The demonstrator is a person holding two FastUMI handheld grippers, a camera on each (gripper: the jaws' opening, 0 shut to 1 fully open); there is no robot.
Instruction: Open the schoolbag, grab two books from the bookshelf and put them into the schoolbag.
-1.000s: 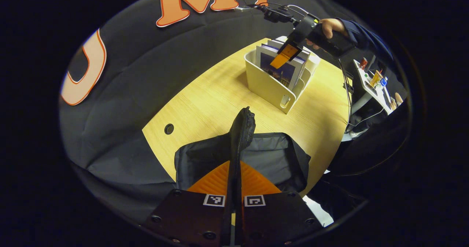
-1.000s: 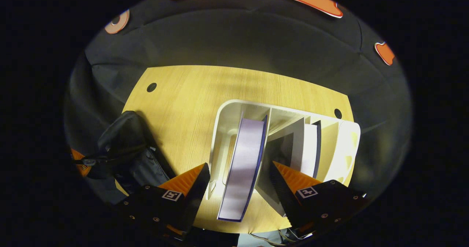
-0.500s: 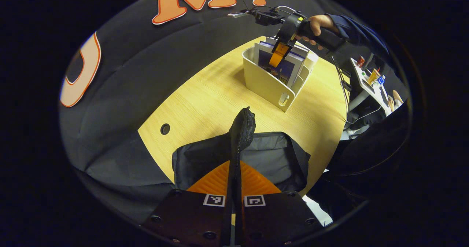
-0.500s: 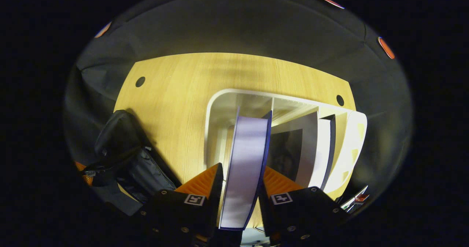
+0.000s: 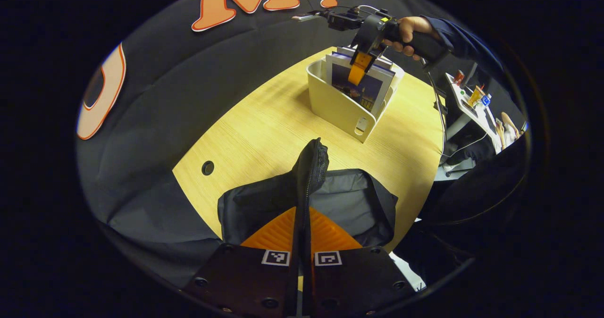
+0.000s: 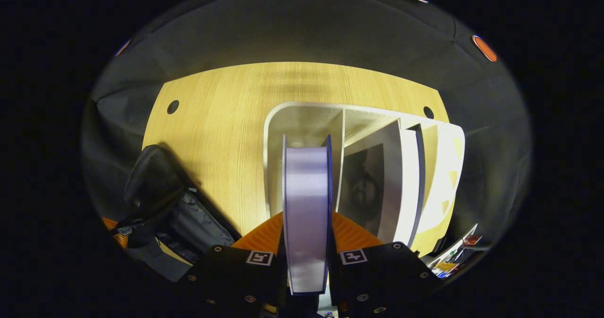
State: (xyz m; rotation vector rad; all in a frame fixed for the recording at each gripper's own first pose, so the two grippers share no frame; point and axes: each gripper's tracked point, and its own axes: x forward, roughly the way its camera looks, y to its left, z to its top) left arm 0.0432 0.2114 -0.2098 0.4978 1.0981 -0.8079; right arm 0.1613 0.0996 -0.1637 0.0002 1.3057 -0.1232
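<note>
My left gripper [image 5: 302,214] is shut on the upright flap of the black schoolbag [image 5: 349,200], holding its mouth open on the near end of the table. In the right gripper view the schoolbag [image 6: 160,200] lies at the lower left. My right gripper [image 6: 306,221] is shut on a blue-covered book [image 6: 306,200], pressing both covers from above; the book stands in the left compartment of the white bookshelf [image 6: 302,115]. A second book [image 6: 373,181] leans in the middle compartment. In the left gripper view the right gripper [image 5: 358,68] sits on the book [image 5: 363,84] in the bookshelf [image 5: 335,108].
The wooden table [image 5: 264,129] has cable holes [image 5: 207,168] near its corners [image 6: 172,106]. A person's hand and sleeve [image 5: 415,28] hold the right gripper. A small stand with bottles [image 5: 472,101] is beyond the table's right edge.
My right gripper dropped over the blue book and closed from wide open onto its covers. The book now stands straight between the fingers. My left gripper kept its hold on the bag flap.
</note>
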